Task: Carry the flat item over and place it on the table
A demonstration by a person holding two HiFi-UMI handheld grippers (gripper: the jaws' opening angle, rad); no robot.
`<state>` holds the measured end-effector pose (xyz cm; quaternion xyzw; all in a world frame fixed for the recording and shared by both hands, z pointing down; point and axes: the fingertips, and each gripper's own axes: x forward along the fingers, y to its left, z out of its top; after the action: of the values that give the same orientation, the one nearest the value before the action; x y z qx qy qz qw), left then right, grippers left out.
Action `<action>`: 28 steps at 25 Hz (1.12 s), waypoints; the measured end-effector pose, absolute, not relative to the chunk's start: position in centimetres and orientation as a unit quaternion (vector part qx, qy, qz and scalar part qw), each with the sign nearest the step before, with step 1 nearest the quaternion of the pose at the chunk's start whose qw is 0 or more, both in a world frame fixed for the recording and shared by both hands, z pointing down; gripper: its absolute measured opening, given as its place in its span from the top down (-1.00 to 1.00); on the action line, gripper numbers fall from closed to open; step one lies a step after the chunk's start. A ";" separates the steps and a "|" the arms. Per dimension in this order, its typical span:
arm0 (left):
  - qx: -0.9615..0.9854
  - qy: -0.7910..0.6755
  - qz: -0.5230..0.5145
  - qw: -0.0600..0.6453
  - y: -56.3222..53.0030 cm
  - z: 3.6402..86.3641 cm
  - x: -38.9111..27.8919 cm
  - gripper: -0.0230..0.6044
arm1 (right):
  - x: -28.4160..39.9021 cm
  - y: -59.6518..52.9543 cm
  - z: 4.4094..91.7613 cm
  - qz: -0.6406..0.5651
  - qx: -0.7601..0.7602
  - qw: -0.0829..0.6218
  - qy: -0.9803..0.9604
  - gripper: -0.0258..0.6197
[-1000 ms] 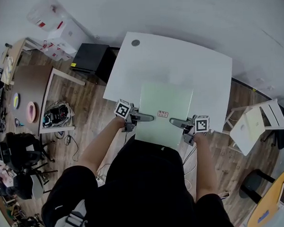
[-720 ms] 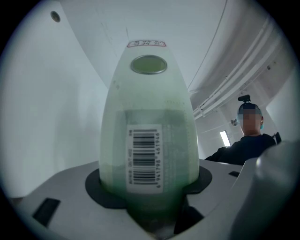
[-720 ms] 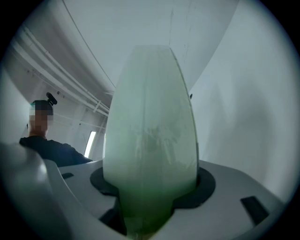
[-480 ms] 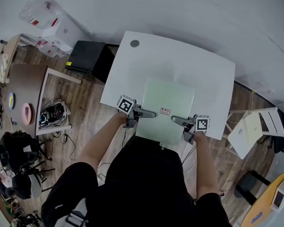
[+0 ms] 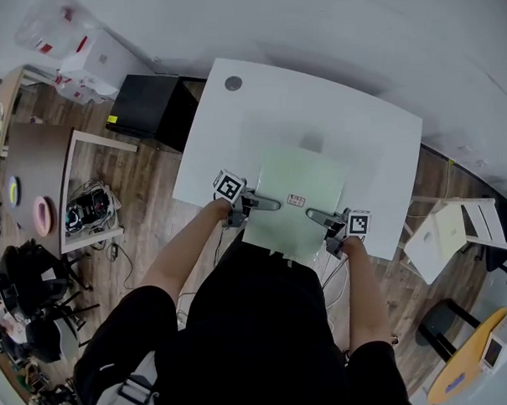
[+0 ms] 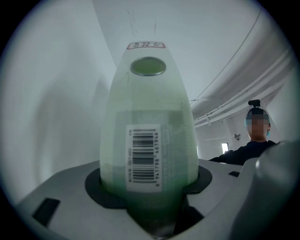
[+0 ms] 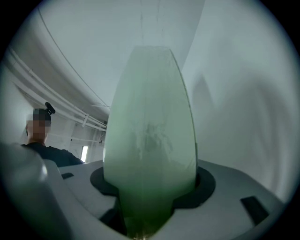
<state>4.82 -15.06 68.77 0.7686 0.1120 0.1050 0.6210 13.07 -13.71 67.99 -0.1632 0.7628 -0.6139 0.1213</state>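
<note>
A flat pale green board point(image 5: 299, 180) hangs level over the near half of the white table point(image 5: 363, 125). My left gripper point(image 5: 266, 204) is shut on its left edge and my right gripper point(image 5: 314, 213) on its right edge, both pointing inward. A small red-and-white label point(image 5: 295, 201) sits on the board between them. In the left gripper view the board point(image 6: 147, 108) runs away from the jaws and carries a barcode sticker point(image 6: 143, 157). The right gripper view shows the plain green board point(image 7: 150, 126) clamped the same way. Whether the board touches the table cannot be told.
A black cabinet point(image 5: 153, 105) stands left of the table. A white folding chair point(image 5: 452, 231) is at the right. A wooden frame with cables point(image 5: 90, 209) lies on the floor at left. The table has a round grey grommet point(image 5: 233, 83) near its far corner.
Both grippers and the board have moved forward over the table and sunk lower. The grip on both edges is unchanged.
</note>
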 end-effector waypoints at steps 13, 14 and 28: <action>0.727 0.106 0.103 0.671 -17.7 72.3 5.5 -0.04 | 13.7 -16.3 72.0 -0.666 -0.161 0.114 0.720 -0.01; 0.725 0.103 0.101 0.673 -17.9 72.5 5.4 -0.04 | 13.7 -16.6 72.4 -0.669 -0.163 0.111 0.717 -0.01; 0.661 0.087 0.096 0.739 -18.4 74.3 5.4 -0.04 | 14.3 -17.2 75.5 -0.710 -0.191 0.100 0.670 -0.02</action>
<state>5.40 -18.39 74.30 0.6610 0.0867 0.0956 0.7392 14.27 -17.21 75.50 -0.1909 0.6698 -0.7105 0.1005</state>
